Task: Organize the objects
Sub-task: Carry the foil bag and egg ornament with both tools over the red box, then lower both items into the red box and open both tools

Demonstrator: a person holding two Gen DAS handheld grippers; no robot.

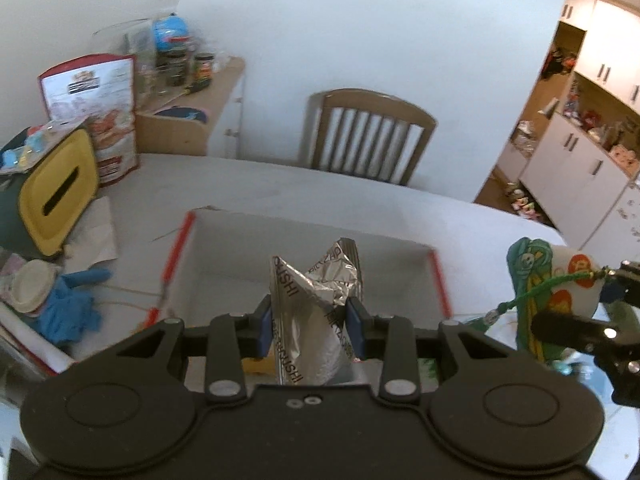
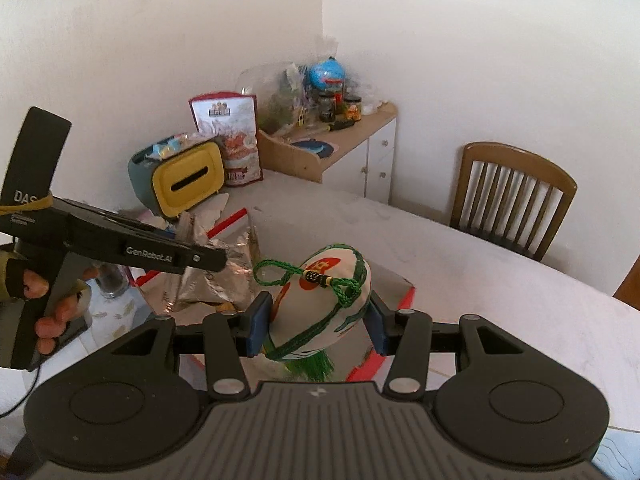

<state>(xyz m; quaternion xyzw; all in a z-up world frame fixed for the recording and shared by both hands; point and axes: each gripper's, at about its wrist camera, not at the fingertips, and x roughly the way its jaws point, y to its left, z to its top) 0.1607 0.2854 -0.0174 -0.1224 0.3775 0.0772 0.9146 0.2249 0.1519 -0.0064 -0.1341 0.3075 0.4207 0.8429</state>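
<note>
The left tool (image 1: 311,326) was clenched on a crumpled silver foil bag (image 1: 316,312), its blue pads (image 1: 265,330) pressing the bag from both sides and holding it upright above an open cardboard box (image 1: 224,248) with red-edged flaps. The right tool (image 2: 316,326) was clamped around a small embroidered pouch (image 2: 326,300), cream with orange and green patterns, a green braided cord (image 2: 280,270) looping off its top and a green tassel (image 2: 310,366) hanging below. The pouch was held just beside the foil bag, over the near right corner of the same box. In the right wrist view a hand (image 2: 44,304) gripped the handle of the left tool.

The box sat on a white table (image 1: 360,196). To the left of it lay blue gloves (image 1: 70,304), some crumpled paper (image 1: 94,232) and a round lid (image 1: 32,286). Beyond these stood a yellow-fronted tissue box (image 1: 58,192) and, behind it, a red-and-white standing pouch (image 1: 94,108).

At the far edge of the table a wooden slat-back chair (image 1: 370,132) faced inward. A low wooden-topped cabinet (image 2: 348,148) in the corner carried jars (image 1: 202,66) and a small blue globe (image 1: 170,32). To the right in the left wrist view, white cupboards (image 1: 576,152) lined a further room.
</note>
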